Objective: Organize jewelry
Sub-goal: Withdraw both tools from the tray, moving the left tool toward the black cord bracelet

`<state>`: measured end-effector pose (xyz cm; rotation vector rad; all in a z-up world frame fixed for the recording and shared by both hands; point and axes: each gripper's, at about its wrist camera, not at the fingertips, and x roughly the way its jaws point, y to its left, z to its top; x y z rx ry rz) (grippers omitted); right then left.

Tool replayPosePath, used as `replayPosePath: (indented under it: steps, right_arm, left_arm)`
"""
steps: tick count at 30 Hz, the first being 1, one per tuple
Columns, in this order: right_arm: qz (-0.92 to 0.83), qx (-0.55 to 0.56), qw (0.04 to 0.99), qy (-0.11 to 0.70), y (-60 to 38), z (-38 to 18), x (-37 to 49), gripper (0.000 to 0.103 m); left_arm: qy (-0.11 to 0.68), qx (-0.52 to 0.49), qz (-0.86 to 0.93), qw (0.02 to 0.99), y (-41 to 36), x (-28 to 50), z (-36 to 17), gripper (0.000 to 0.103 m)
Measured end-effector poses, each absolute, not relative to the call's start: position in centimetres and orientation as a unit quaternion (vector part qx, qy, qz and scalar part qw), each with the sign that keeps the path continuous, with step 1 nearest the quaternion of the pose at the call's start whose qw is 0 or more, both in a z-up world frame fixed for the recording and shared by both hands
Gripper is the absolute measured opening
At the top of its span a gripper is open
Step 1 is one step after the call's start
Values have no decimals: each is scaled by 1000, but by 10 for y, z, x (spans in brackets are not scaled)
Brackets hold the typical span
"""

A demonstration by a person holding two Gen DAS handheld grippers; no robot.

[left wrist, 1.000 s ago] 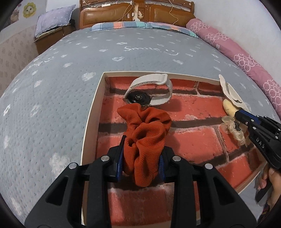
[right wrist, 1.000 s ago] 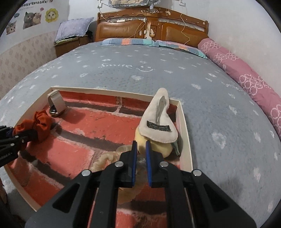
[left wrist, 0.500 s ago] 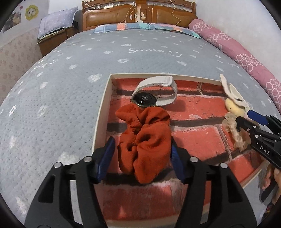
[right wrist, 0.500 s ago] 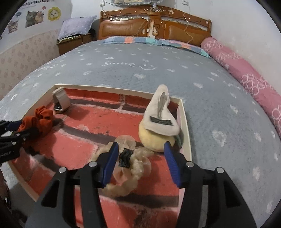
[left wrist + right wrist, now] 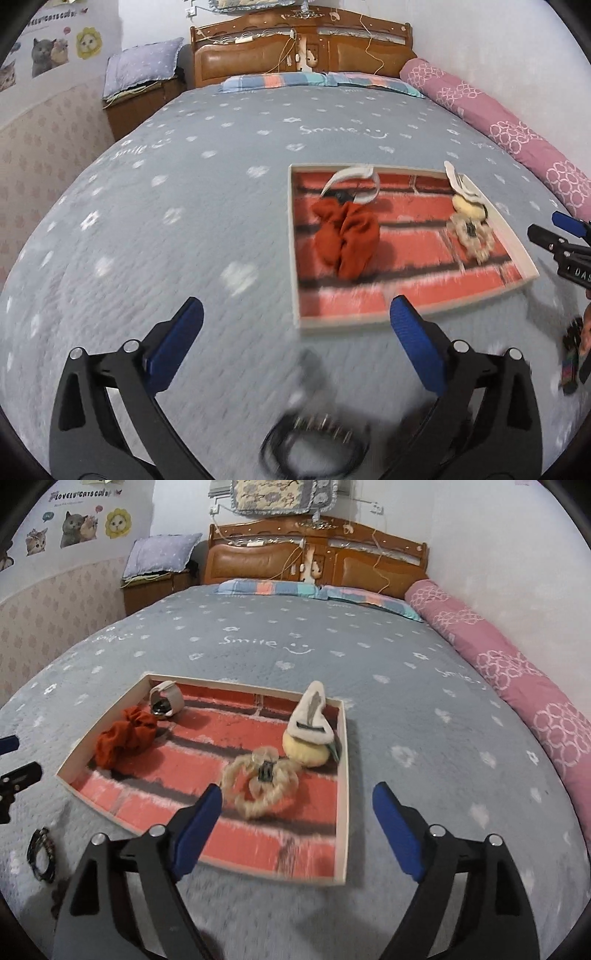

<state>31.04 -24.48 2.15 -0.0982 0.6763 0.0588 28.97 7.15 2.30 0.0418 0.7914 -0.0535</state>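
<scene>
A cream-rimmed tray (image 5: 293, 240) (image 5: 342, 760) with a brick-print floor lies on the grey bedspread. It holds an orange scrunchie (image 5: 347, 240) (image 5: 123, 738), a white-strap watch (image 5: 354, 184) (image 5: 166, 701), a cream braided hair clip (image 5: 471, 236) (image 5: 260, 779) and a yellow plush clip (image 5: 467, 206) (image 5: 306, 746). My left gripper (image 5: 295, 314) hovers off the tray's front left corner, its jaws opening with nothing between them. My right gripper (image 5: 298, 795) hangs over the tray's front edge, jaws opening and likewise empty. A dark bracelet (image 5: 314, 439) (image 5: 40, 853) lies on the bedspread near the left gripper, blurred.
A pink bolster (image 5: 517, 686) runs along the bed's right side. The wooden headboard (image 5: 314, 565) and striped pillows stand at the far end, a nightstand (image 5: 144, 92) at the far left. A small dark, colourful item (image 5: 570, 354) lies by a hand at the right.
The left gripper let go of the orange scrunchie and the right one let go of the braided hair clip. Both opened wide and drew back and up from the tray.
</scene>
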Motion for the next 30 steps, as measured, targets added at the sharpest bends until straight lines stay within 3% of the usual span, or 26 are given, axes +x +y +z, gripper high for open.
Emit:
replayPosePath:
  steps: [17,30]
  right_arm:
    - [15,-40,952,302,-214,-3,172,82]
    - [34,-24,952,302,-172,-19,147,82]
  left_arm:
    - [382,-48,8,923,143,189,-6,98]
    - [385,-24,-2,922,140,184,-26,98]
